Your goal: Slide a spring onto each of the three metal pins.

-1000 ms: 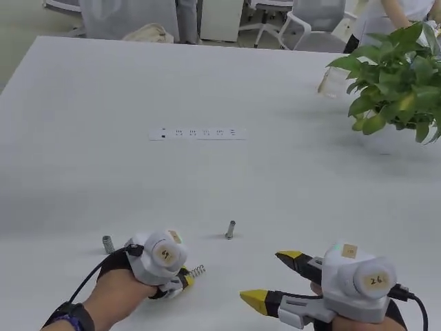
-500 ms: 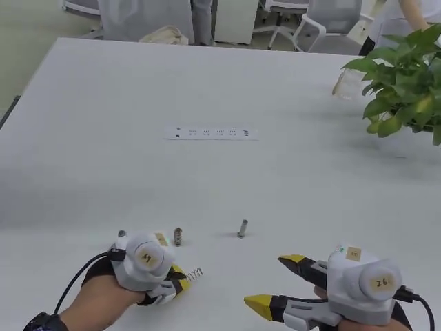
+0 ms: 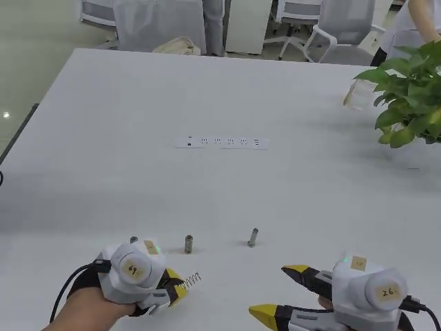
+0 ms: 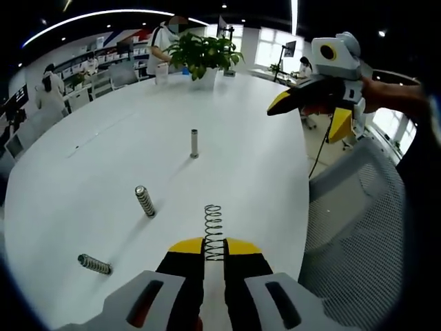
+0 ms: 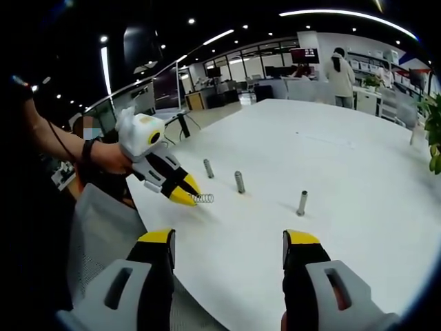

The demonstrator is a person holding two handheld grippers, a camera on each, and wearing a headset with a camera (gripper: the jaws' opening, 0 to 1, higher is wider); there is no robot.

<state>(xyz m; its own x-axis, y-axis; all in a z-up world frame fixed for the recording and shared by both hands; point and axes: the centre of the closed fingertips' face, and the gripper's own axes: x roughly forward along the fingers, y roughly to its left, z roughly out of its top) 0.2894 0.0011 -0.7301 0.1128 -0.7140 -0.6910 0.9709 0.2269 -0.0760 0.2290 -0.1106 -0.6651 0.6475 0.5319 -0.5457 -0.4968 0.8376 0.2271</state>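
Open office, potted plant at the right edge of the wide white counter: your right tongs hang spread and empty at the near edge, while your left tongs pinch one end of a spring apart from the bare pin near that edge, so a skewed approach would likely flick the coil free or topple the pin.

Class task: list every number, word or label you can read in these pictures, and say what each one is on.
"26": round sticker on the right gripper, head view.
"69", less certain: round sticker on the left gripper, head view.
Too small to read: small tan labels on both grippers.
Too blurred to read: marks on the power strip.
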